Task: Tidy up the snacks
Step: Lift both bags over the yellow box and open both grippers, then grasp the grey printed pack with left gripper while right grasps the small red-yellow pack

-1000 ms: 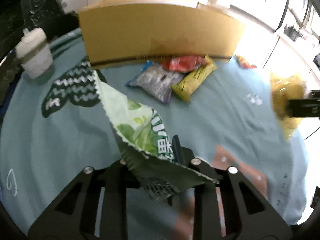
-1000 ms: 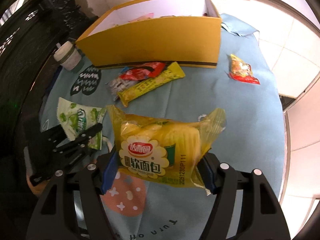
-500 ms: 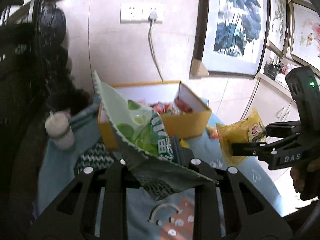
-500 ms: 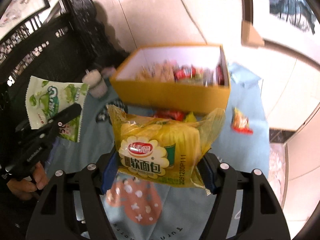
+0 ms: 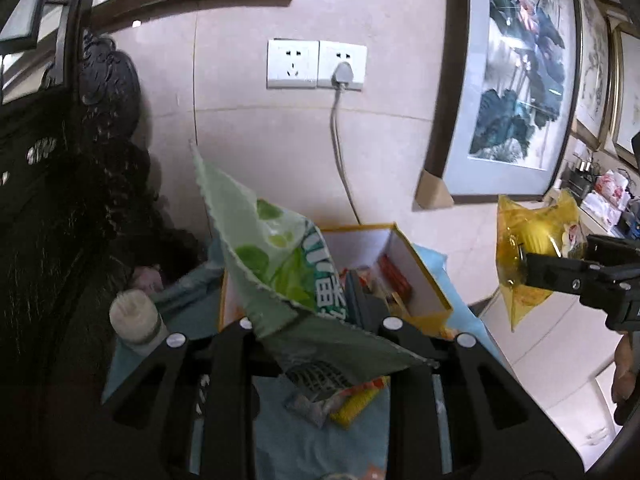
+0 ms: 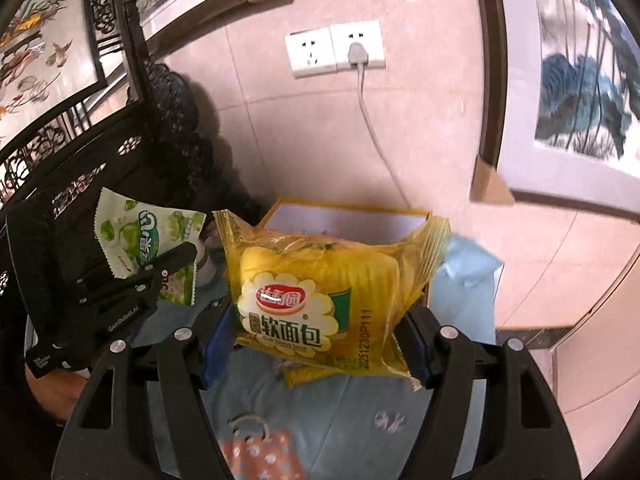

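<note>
Snacks up in the air on both sides! Left gripper (image 5: 316, 322) is clamped on a pale green crinkle-edged snack packet (image 5: 276, 264), pinched at its lower corner so the packet fans up and left over the open yellow cardboard box (image 5: 416, 276). Right gripper (image 6: 316, 336) squeezes a yellow plastic bread bag (image 6: 316, 288) by its two sides, label facing the camera, held above the teal patterned tablecloth (image 6: 360, 420) just in front of that box. Left view alone reveals packets inside the box, plus a white lidded jar (image 5: 138, 322) and loose wrappers (image 5: 340, 400) on the cloth. Right view alone shows the green packet's printed face.
</note>
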Motion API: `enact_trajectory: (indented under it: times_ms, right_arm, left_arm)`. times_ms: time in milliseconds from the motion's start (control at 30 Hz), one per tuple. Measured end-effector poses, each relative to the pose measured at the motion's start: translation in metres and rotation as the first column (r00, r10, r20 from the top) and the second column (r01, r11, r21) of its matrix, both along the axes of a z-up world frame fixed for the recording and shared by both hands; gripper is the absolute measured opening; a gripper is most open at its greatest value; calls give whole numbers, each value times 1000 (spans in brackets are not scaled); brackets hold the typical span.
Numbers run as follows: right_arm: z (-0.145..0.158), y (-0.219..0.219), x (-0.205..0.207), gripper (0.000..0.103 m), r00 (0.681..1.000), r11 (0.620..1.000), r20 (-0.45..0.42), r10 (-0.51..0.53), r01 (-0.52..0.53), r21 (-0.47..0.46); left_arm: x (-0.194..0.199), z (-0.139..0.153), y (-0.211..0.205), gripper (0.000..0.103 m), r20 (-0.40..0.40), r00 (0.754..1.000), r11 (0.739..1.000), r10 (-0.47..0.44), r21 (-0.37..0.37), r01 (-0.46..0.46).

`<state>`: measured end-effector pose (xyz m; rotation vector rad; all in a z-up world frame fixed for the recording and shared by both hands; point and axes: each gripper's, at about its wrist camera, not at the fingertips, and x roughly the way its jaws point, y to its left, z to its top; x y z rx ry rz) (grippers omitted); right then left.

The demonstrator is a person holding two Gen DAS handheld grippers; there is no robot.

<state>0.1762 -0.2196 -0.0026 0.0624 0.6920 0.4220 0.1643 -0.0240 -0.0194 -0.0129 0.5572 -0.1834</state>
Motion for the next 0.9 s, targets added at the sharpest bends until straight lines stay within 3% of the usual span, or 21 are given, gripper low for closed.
enact_trajectory:
  times_ms: [200,433,467,500,533,600,700,900]
  right_arm:
    - [6,7,47,71,1000,1000,-2,-9,9,-15]
    - [-16,22,107,71,999,999,-42,-32,31,-29]
    - [-23,25,118,72,998,999,-58,-28,26,-28]
    - [-30,26,127,74,997,999,-78,-25,23,-27]
    - [-41,27,140,77,994,998,-105,-42,38,-45]
    - [-58,27,153,77,987,996,-145,-63,52,-76]
    - [-82,25,156,77,982,992,-172,-72,52,-117]
    - [-115,14,131,77,971,993,-222,-83,61,-105]
  left_arm:
    - [46,7,-6,25,-7,1000,1000,9,16,-9]
    - [113,-12,-12,26,-57,998,998,24,53,-21]
    - [120,-15,-13,30,-58,998,998,29,63,-26]
    - [130,-21,-13,62,-62,997,997,36,71,-31]
    - [138,-27,-12,100,-64,997,996,47,79,-42]
    - [153,-43,-6,101,-62,993,990,96,110,-89]
    - [166,-69,4,101,-137,983,986,122,131,-104]
    - [144,-102,11,101,-185,976,987,118,130,-95]
